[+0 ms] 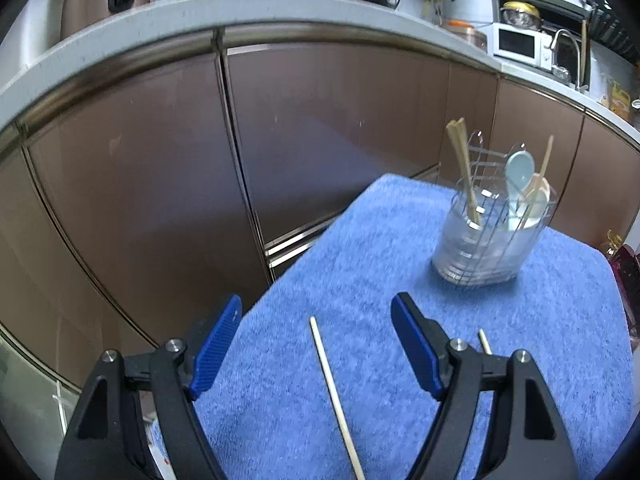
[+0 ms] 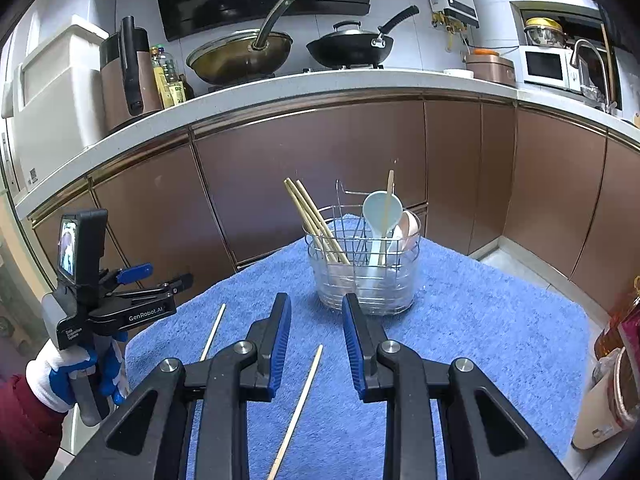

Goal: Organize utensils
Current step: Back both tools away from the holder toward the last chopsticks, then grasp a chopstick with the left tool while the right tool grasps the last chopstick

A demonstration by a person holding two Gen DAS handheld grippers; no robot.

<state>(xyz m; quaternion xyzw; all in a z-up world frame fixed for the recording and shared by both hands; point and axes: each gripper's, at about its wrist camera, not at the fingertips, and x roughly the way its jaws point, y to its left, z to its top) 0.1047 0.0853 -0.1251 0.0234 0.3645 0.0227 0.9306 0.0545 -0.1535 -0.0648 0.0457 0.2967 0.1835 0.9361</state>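
Note:
A wire utensil holder (image 2: 364, 270) stands on a blue towel (image 2: 480, 340) and holds chopsticks (image 2: 316, 222), a light blue spoon (image 2: 382, 210) and a pinkish spoon. It also shows in the left wrist view (image 1: 492, 232). Two loose chopsticks lie on the towel: one (image 2: 298, 412) below my open, empty right gripper (image 2: 316, 320), one (image 2: 213, 332) further left. In the left wrist view a chopstick (image 1: 336, 396) lies between the fingers of my open, empty left gripper (image 1: 316, 320); the other's tip (image 1: 485, 341) shows at its right. The left gripper (image 2: 160, 278) hovers over the towel's left edge.
Brown cabinet doors (image 2: 320, 168) stand behind the towel-covered surface. The counter above carries a wok (image 2: 240, 56), a black pan (image 2: 350, 48), bottles and a microwave (image 2: 546, 66). A reddish bottle and a bag (image 2: 616, 380) sit at the towel's right edge.

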